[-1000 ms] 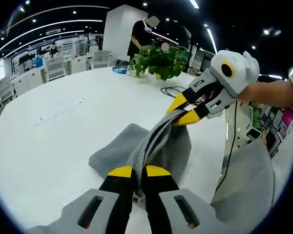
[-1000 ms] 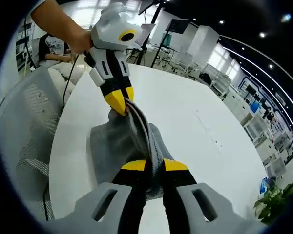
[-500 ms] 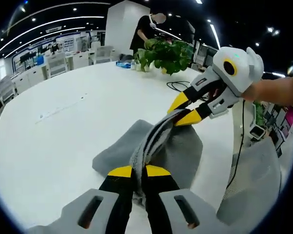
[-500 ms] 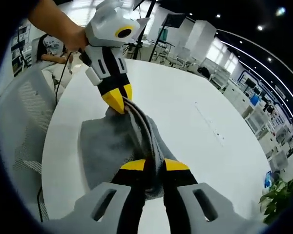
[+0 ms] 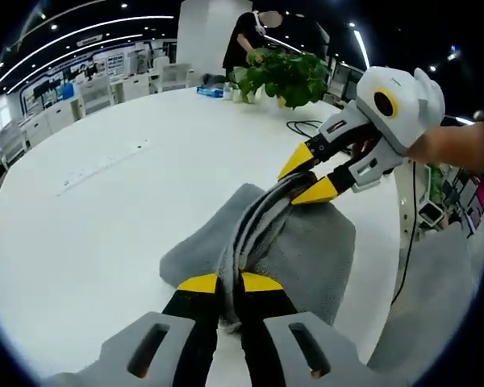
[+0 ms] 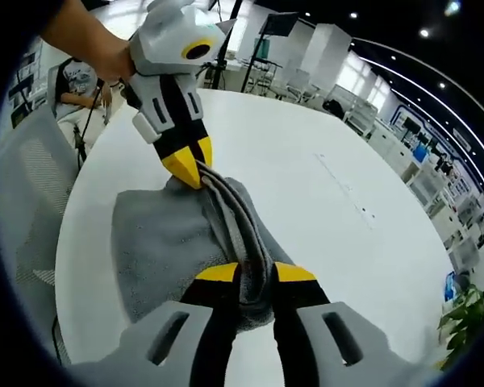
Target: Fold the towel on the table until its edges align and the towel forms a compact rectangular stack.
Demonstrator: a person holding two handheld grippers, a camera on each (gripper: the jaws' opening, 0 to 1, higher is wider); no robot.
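White bench [image 5: 89, 218] underneath, towel [image 5: 306, 258] spreading wider than a second ago; left tongs [image 5: 230, 284] and right tongs [image 6: 246, 274] both clamp its bunched edge, carrying the fold over.

Open-plan office, dark ceiling with strip lights [image 5: 73, 36]. Large white bench [image 5: 105, 193] (rounded edge). Potted green plant [image 5: 282, 74] at its far side. Grey mesh chair [image 6: 24, 185] beside it. Rows of white desks [image 6: 423, 173] beyond.
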